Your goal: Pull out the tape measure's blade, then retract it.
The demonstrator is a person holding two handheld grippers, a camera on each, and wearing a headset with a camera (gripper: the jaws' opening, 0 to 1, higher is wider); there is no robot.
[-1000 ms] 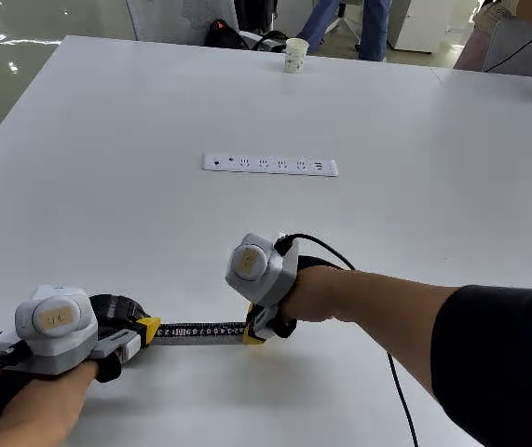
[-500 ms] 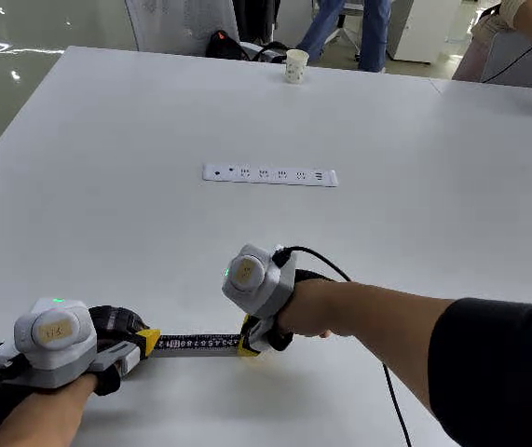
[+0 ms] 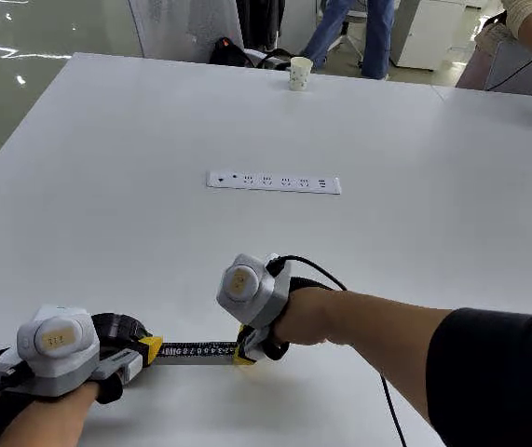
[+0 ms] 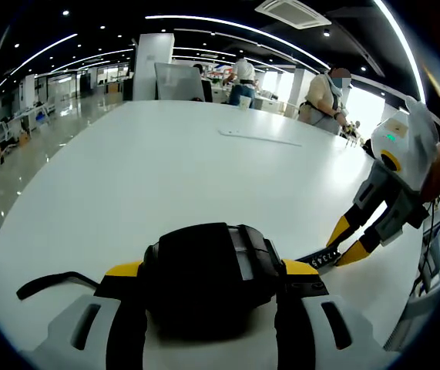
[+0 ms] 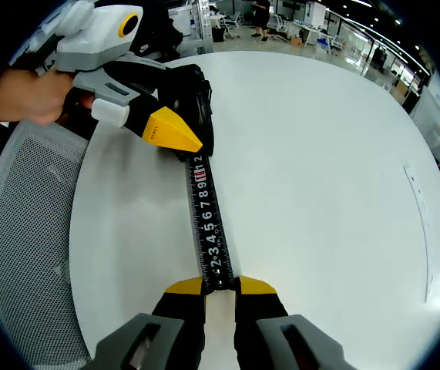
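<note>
Pinching the tip of the blade (image 5: 206,223) with the right gripper (image 5: 220,287), yellow-tipped jaws drawn narrow onto the thin strip. Clasping the tape measure (image 4: 204,266) with the left gripper (image 3: 144,351), jaws set just as wide as the rounded black body and pressed against its two sides. Holding a short length of blade straight between the two, dark with pale printed numbers and a red mark, low along the table (image 3: 415,214) close to its near edge, with the tape measure toward the near left corner. Trailing a thin black wrist strap (image 4: 50,283) from the body, looped on the surface. Carrying a black cable (image 3: 317,264) back from the right gripper over the forearm.

Working on a broad white tabletop, smooth and faintly glossy. Leaving a long, flat white power strip (image 3: 274,182) with a row of sockets around the middle, well apart from both grippers. Leaving a small pale paper cup (image 3: 300,73) upright by the far edge. Catching the grey woven mesh of a chair (image 5: 27,254) below the table's edge in the right gripper view. Taking in, beyond the far edge, a person (image 3: 375,28) standing in jeans, a shiny reflective floor (image 3: 5,84) off the left edge, and a dark ceiling (image 4: 227,27) crossed by long bright light strips.
</note>
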